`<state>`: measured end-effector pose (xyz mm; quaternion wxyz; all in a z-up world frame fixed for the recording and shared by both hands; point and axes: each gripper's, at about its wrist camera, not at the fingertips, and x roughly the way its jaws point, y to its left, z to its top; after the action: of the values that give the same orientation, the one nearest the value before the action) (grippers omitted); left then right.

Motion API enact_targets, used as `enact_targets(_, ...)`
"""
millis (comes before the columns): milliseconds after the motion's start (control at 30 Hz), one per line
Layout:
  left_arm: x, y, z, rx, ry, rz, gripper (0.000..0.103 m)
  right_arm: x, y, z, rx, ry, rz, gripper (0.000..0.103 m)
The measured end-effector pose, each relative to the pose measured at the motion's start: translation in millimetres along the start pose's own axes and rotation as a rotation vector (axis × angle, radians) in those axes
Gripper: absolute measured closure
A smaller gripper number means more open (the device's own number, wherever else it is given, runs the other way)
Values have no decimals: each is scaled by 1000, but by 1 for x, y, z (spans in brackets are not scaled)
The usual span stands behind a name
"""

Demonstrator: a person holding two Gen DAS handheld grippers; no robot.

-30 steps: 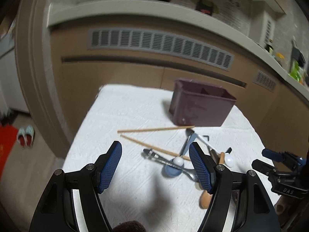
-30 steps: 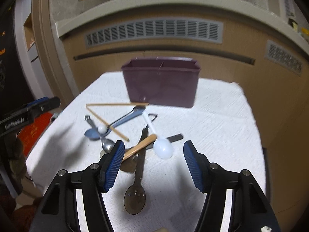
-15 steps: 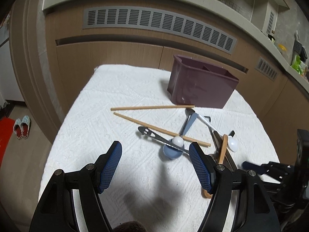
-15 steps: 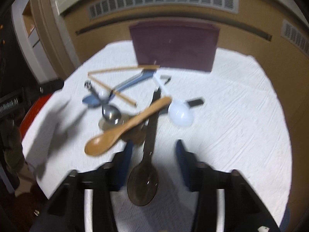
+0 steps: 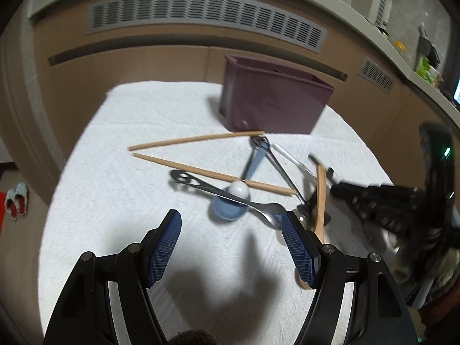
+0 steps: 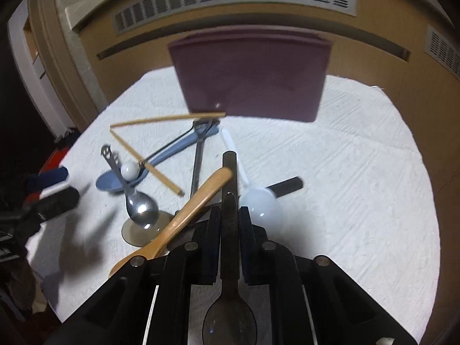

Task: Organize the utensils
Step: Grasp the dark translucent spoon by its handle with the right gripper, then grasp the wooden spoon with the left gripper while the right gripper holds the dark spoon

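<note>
White cloth covers the tabletop [image 6: 359,172] below brown cabinets, and the left gripper [image 5: 231,247] hangs with jaws wide and nothing between them. Ahead of it lie two chopsticks [image 5: 195,139], a blue spoon [image 5: 228,211] and a steel spoon [image 5: 227,194]. The maroon bin [image 6: 250,72] stands at the far edge. On the right, the right gripper [image 6: 230,218] has just been closing, jaws narrow, clamping the dark spoon [image 6: 230,172] by its handle beside the wooden spoon [image 6: 189,215].
</note>
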<state>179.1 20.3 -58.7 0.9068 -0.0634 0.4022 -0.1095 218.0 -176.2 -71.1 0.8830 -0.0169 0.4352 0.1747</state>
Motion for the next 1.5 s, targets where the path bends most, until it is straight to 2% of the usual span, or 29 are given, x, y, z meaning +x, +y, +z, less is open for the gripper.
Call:
enact_targets(167, 24, -10, 15, 45, 71, -45, 31, -23, -12, 10, 44, -59, -4, 92)
enact_targets(267, 27, -31, 21, 97, 61, -87, 31, -33, -14, 12, 35, -95, -13, 92)
enact_targets(333, 31, -45, 24, 122, 78, -122, 34, -33, -12, 12, 27, -114, -29, 92)
enact_targets(400, 41, -58, 28, 136, 117, -155, 47, -34, -18, 10, 44, -122, -41, 92)
enact_targets(533, 62, -77, 31, 174, 201, -171, 50, -31, -30, 0, 72, -102, -33, 92)
enact_targets(633, 74, -92, 30, 224, 238, -134, 55, -28, -37, -11, 91, -87, -13, 92)
enact_targets(700, 82, -100, 28, 245, 253, -92, 65, -24, -38, -17, 100, -78, 2, 92)
enact_targets(767, 87, -103, 28, 238, 268, -77, 70, -22, -38, -23, 101, -68, 12, 92)
enact_targets(900, 90, -107, 29, 230, 250, -68, 83, -17, -38, -31, 101, -49, 23, 92)
enact_targets(1033, 79, -97, 28, 192, 217, -72, 91, -14, -39, -30, 106, -22, 36, 90)
enact_targets(1300, 55, -67, 30, 90, 153, -112, 91, 11, -37, -12, 74, 54, 4, 89)
enact_targets(1433, 47, -55, 33, 50, 122, -122, 91, 20, -27, -3, 1, 65, -50, 91)
enact_targets(1500, 42, -50, 36, 32, 92, -126, 91, 17, -24, -1, -17, 61, -41, 91)
